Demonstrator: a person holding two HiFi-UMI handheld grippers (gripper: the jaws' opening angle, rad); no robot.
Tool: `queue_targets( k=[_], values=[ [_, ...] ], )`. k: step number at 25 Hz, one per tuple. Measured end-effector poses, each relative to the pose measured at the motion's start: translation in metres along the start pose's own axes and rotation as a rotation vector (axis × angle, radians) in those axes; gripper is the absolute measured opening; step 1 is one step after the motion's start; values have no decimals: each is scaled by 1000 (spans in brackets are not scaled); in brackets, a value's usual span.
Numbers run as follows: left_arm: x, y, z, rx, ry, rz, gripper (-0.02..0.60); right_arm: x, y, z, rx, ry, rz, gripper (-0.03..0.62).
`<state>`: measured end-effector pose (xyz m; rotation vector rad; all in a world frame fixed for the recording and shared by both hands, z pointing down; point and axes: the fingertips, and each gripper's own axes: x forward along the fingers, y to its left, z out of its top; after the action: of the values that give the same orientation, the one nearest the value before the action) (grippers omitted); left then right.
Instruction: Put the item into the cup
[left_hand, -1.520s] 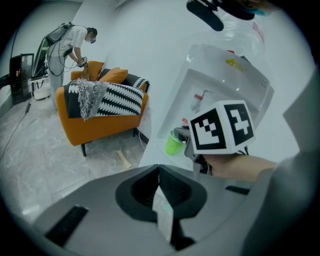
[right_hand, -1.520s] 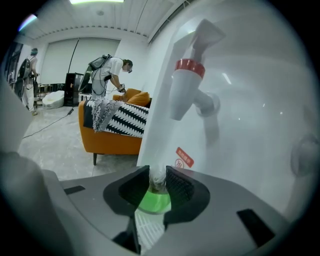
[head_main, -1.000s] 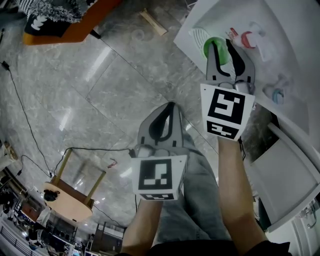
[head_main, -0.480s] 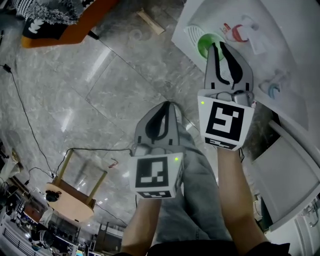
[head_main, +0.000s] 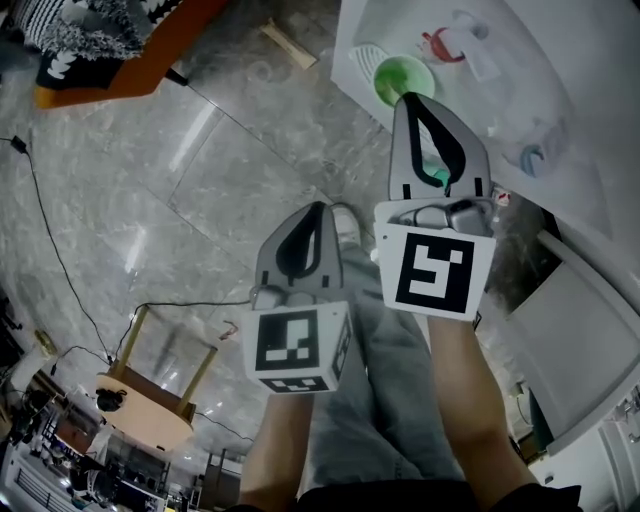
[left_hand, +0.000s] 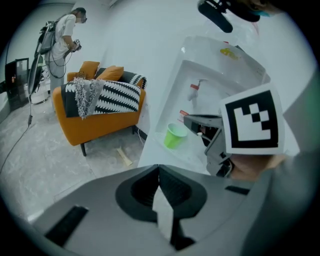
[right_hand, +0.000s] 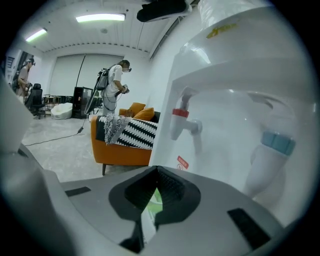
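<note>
A green cup (head_main: 403, 78) stands empty on the drip tray of a white water dispenser (head_main: 560, 60), under the red tap (head_main: 440, 45). My right gripper (head_main: 410, 98) is just nearer to me than the cup, tips at its near rim. Its jaws have just been closing and now stand shut with nothing seen between them. In the right gripper view the cup (right_hand: 154, 198) shows green through the gap behind the tips (right_hand: 157, 167). My left gripper (head_main: 320, 207) hangs over the floor, shut and empty. The left gripper view shows the cup (left_hand: 175, 135) with the right gripper (left_hand: 192, 120) beside it.
A blue tap (head_main: 530, 158) sits right of the red one. An orange sofa (head_main: 130, 50) with a patterned throw stands at the far left. A wooden stool (head_main: 140, 400), a black cable (head_main: 60, 260) and a wood scrap (head_main: 285, 45) lie on the marble floor. A person (left_hand: 65, 30) stands far off.
The right gripper's jaws, open around the cup a second ago, have closed, and the gripper has drawn back and risen. The left gripper has not moved.
</note>
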<state>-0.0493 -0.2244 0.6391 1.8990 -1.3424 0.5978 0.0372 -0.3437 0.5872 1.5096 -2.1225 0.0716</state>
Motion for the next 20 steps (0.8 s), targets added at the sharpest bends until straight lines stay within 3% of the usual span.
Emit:
queue_targets(
  k=[10, 15, 20],
  values=[
    [-15, 3, -8, 13, -20, -6, 14, -26, 10, 2, -3, -20, 45, 11],
    [-34, 8, -12, 21, -40, 2, 14, -48, 23, 7, 63, -31, 85, 11],
    [-60, -1, -13, 18, -77, -45, 14, -74, 33, 21, 6, -58, 119, 11]
  ],
)
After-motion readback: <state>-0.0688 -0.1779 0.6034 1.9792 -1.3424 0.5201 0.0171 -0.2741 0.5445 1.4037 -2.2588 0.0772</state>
